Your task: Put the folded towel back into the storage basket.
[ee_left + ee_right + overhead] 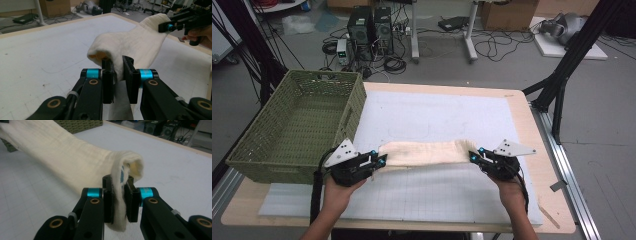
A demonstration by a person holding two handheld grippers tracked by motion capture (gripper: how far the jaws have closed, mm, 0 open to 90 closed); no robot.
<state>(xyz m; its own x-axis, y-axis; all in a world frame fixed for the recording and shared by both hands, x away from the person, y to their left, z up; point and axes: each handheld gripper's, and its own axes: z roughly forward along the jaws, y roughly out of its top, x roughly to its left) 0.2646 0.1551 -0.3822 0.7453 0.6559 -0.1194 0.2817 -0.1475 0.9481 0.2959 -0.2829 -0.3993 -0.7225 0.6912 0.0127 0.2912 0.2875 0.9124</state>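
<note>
Cream cloth (422, 152) is pinched at one end by the left gripper (379, 161) and at the other by the right gripper (473, 156), each clamped on a folded edge, so it hangs stretched between them above the white surface (437, 195); beyond the left gripper sits a green basket (267, 150).

Worktop (532, 120): pale wood, rounded corners. White gridded mat (437, 195) lies flat over most of it, wood margin left bare at the right and far edges. Green woven basket (297, 125) sits at the left end, overlapping the mat's left edge.
</note>
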